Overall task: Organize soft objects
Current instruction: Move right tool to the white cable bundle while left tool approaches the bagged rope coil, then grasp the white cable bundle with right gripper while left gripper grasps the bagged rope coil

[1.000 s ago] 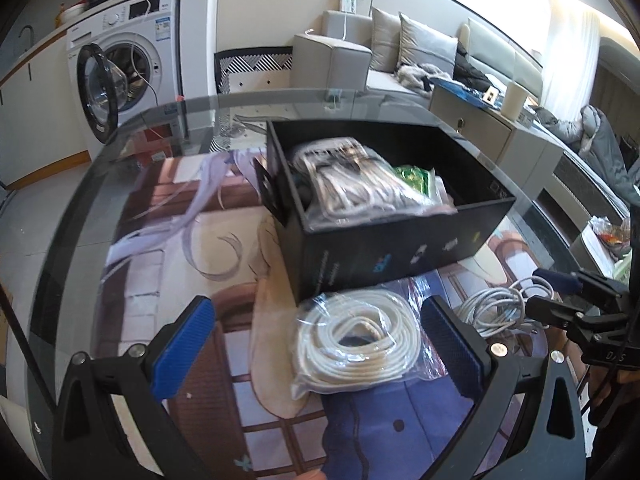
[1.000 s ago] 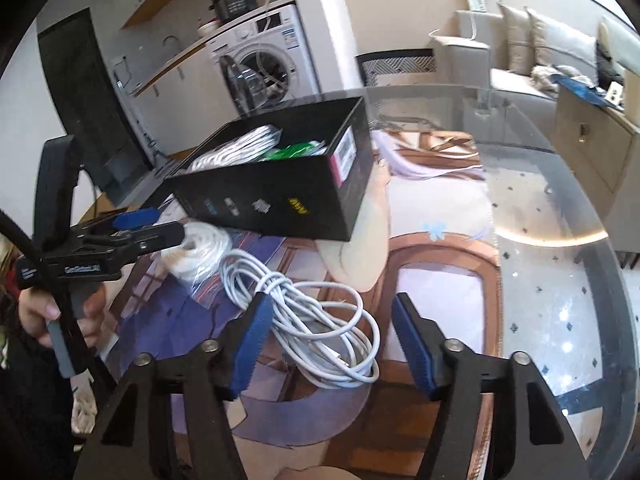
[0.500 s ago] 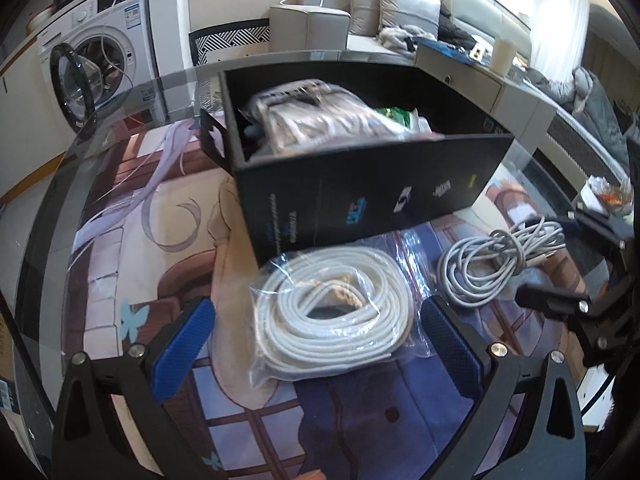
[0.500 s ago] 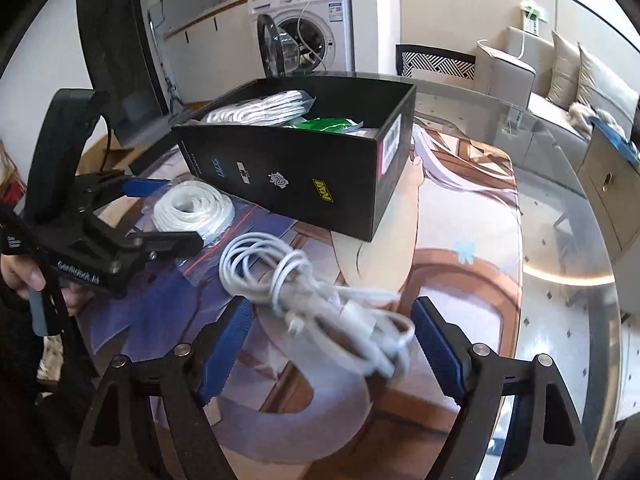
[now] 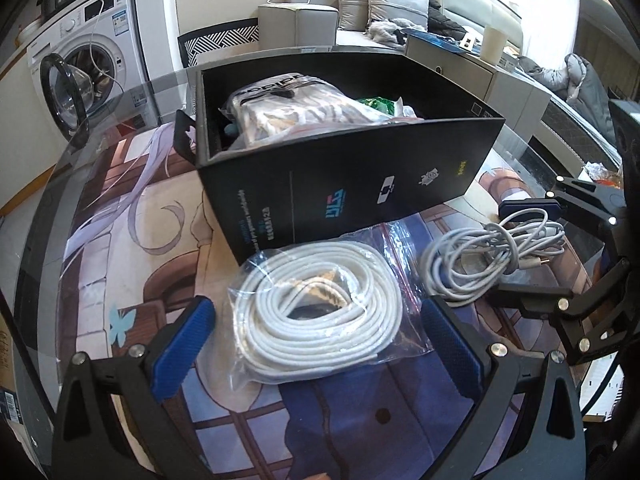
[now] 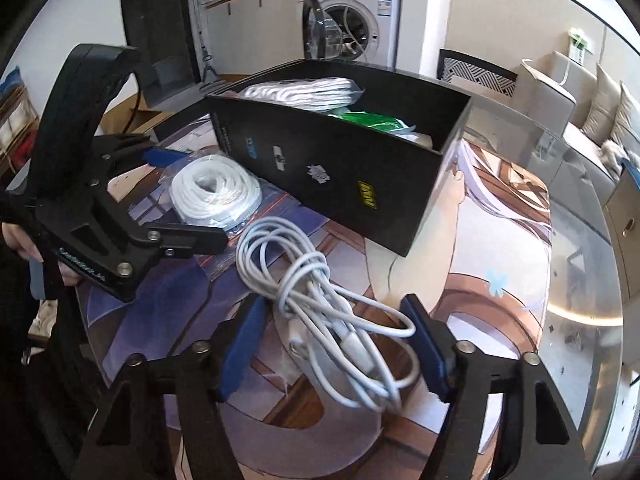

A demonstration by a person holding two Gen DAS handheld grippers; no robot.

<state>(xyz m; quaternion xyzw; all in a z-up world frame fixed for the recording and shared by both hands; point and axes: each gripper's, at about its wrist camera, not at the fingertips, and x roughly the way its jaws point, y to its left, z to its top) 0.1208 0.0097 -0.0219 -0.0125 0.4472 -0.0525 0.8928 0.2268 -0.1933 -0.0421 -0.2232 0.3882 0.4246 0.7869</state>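
Observation:
A white rope coil in a clear bag (image 5: 320,312) lies on the mat in front of a black box (image 5: 360,184). My left gripper (image 5: 316,344) is open, its blue pads on either side of the bag. A loose white cable bundle (image 6: 332,312) lies to the right of the bag. My right gripper (image 6: 332,348) is open around the bundle. The bundle also shows in the left wrist view (image 5: 492,264). The box (image 6: 340,168) holds a bagged white coil (image 6: 304,90) and a green packet (image 6: 372,120).
A glass table (image 6: 580,280) carries a printed mat (image 5: 132,248). A washing machine (image 5: 84,64) with an open door stands behind on the left. A sofa (image 5: 384,4) and a low cabinet (image 5: 472,64) are at the back right.
Both grippers have moved down and closer to the table. The left one now straddles the bagged coil, the right one the loose cable bundle. Both stay open.

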